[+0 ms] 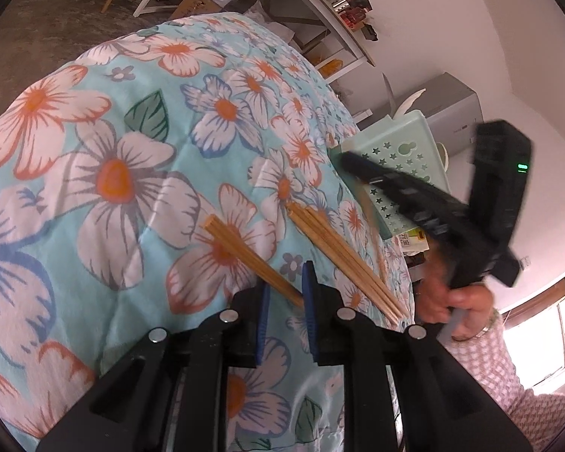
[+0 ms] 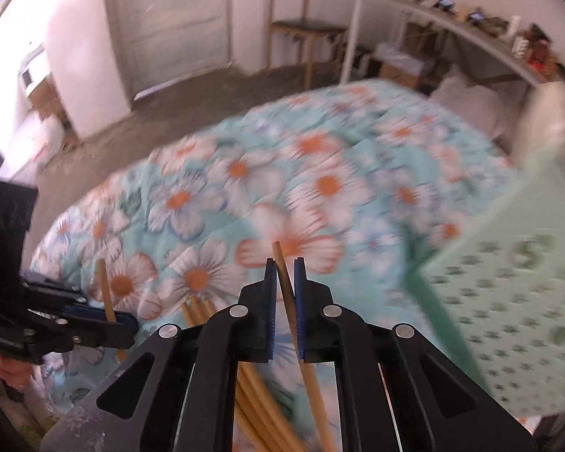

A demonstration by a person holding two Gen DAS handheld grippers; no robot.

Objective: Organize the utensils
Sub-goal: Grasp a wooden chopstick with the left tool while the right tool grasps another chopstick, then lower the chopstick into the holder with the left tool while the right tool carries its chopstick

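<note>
Chopsticks on a floral quilt

The left gripper [image 1: 287, 293] grips a chopstick bundle [image 1: 245, 254]; loose chopsticks [image 1: 342, 256] lie beside it, near a green basket [image 1: 399, 154].

Left wrist view: chopstick bundle [image 1: 252, 260] lies on quilt [image 1: 113, 173], near end between left gripper [image 1: 288, 297] jaws. Loose chopsticks [image 1: 342, 260] just beside it at 3 o'clock. Basket [image 1: 399, 158] at 1 o'clock, on quilt edge. Right gripper [image 1: 352, 160] in front of the basket.

Black gripper [image 1: 288, 293], blue pads, checked sleeve [image 1: 486, 358].
</note>
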